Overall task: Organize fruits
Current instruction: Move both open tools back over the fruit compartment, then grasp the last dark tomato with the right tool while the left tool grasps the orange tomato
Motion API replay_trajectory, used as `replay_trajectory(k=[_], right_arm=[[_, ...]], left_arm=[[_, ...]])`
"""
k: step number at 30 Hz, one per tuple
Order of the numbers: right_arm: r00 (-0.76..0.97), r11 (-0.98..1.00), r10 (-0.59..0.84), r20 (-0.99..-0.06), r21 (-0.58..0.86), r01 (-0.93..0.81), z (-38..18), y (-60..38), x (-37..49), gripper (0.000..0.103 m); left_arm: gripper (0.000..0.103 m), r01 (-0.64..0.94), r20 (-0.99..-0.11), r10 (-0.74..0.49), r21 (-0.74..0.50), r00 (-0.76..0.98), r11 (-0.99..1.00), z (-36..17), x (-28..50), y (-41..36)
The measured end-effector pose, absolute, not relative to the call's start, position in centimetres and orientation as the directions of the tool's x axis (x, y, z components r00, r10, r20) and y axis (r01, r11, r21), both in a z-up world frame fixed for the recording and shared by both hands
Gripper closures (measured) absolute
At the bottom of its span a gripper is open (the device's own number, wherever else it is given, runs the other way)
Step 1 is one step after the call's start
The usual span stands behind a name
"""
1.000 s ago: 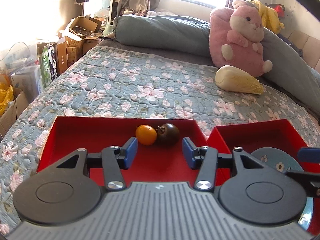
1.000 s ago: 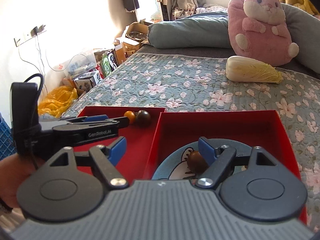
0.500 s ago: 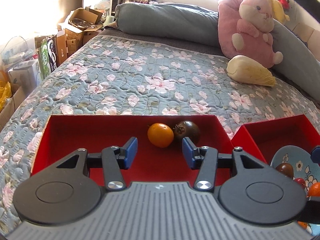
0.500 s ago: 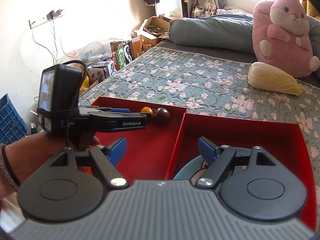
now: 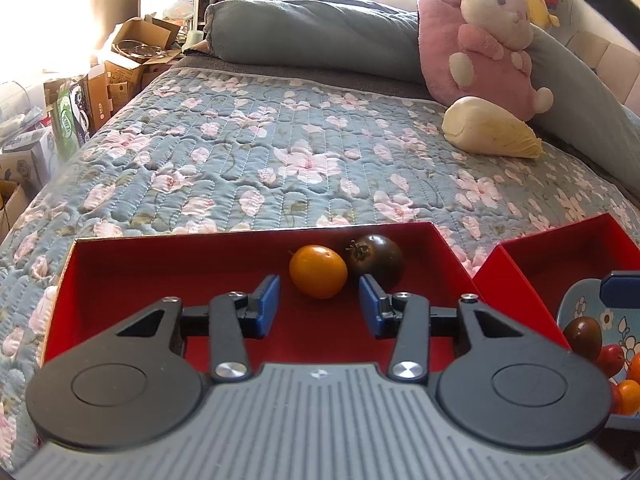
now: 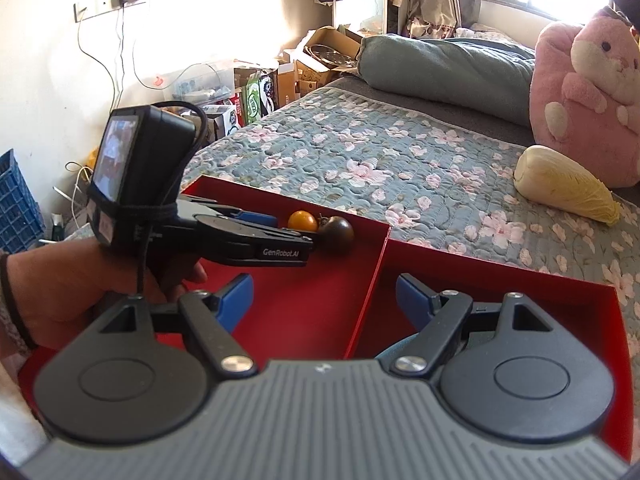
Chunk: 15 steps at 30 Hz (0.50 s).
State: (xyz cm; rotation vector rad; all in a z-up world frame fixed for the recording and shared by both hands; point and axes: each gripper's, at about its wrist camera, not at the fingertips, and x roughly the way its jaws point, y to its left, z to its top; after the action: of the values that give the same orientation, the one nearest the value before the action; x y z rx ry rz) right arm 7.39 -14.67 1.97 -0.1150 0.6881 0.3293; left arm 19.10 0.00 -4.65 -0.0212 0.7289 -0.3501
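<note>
Fruits: an orange tomato [image 5: 318, 271] and a dark one [image 5: 376, 260] are sitting touching at the far wall of the left red box [image 5: 120, 272], likely sorted there. Left gripper [image 5: 319, 306] is closing its still-open, empty jaws just before the orange one. Right gripper [image 6: 324, 300] is hovering open, empty, above the boxes' divide.

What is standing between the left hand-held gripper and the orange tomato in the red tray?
Nothing visible. The left hand-held gripper is open and empty, and the orange tomato lies just beyond its fingertips on the bare floor of the red tray. The dark tomato sits beside it on the right, not in the path.
</note>
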Motion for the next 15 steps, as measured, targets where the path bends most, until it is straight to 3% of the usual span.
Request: replay_trajectory(k=[4,9,15], right_arm=[[0.719,0.94,0.258,-0.645,-0.005,-0.342,1.6,-14.2,7.9,0.023],[0.713,0.93,0.261,-0.651,-0.027,-0.365,1.7,-13.3,8.9,0.023],[0.689,0.897,0.287,-0.665,-0.066,-0.438,1.6,-11.3,11.0,0.024]], left_arm=[[0.075,0.31,-0.646,-0.332,-0.151,0.688,0.938,-4.5,19.1,0.0],[0.081,0.293,-0.63,-0.336,-0.175,0.701,0.94,-3.7,18.6,0.8],[0.082,0.206,-0.635,-0.295,-0.212,0.714,0.955,-3.3,18.6,2.9]])
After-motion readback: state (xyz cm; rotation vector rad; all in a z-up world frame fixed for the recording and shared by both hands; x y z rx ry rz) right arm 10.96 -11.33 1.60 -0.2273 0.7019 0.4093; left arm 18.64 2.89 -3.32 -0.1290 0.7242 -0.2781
